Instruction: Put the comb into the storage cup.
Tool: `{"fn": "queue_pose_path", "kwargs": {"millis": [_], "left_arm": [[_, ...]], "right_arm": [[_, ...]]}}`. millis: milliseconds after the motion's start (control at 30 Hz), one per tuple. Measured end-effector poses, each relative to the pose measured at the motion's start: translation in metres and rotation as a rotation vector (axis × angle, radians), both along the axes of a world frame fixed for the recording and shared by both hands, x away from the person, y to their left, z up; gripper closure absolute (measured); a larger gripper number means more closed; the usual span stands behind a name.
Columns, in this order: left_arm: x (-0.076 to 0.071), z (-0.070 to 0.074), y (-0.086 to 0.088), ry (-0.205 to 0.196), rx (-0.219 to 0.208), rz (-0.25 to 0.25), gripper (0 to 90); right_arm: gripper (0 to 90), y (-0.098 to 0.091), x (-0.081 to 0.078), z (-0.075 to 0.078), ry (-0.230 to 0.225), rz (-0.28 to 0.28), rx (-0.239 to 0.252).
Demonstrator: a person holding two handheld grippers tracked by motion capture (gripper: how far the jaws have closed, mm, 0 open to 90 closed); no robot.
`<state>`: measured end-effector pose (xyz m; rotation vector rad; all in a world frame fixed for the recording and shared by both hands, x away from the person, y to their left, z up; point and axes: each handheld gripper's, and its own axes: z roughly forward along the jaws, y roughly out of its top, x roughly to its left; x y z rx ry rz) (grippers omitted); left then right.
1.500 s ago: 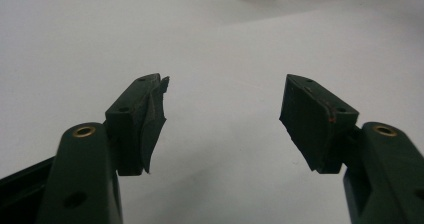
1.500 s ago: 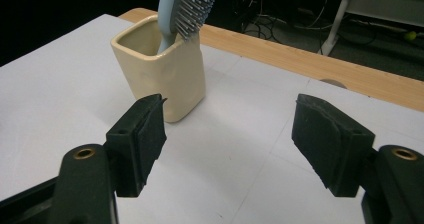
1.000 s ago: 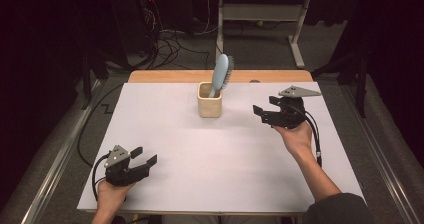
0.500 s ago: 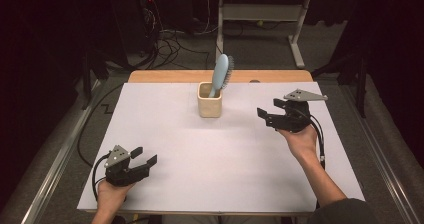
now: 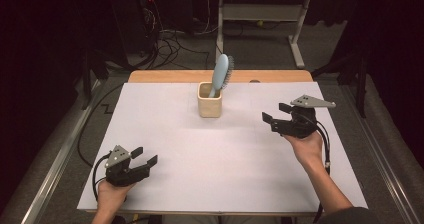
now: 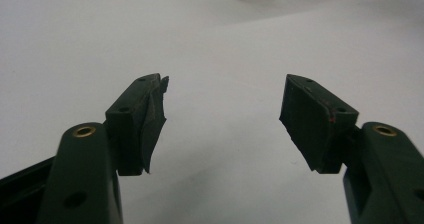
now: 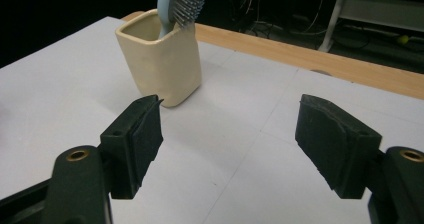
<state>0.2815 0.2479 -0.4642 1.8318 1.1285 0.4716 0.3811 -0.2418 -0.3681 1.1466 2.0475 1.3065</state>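
Hairbrush standing handle-down in cream cup at table's far middle. Placing apparently done. Right gripper near cup, empty, jaws just been opening. Left gripper open, empty, well apart. Nothing left but withdrawing.

My cup is cream; the brush in it is pale blue with grey bristles. My table is white, edged in light wood beyond the cup. Both hand-held grippers are black, with grey plates.
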Motion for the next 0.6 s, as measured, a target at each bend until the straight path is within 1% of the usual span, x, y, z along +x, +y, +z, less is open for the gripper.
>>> {"fn": "queue_pose_path", "kwargs": {"millis": [367, 600], "left_arm": [[0.000, 0.000, 0.000, -0.001, -0.004, 0.004, 34.5], [0.000, 0.000, 0.000, -0.001, -0.004, 0.005, 34.5]], "right_arm": [[26.8, -0.011, -0.007, -0.006, 0.007, -0.017, 0.009], [26.5, -0.017, -0.011, -0.008, 0.003, -0.026, 0.025]]}}
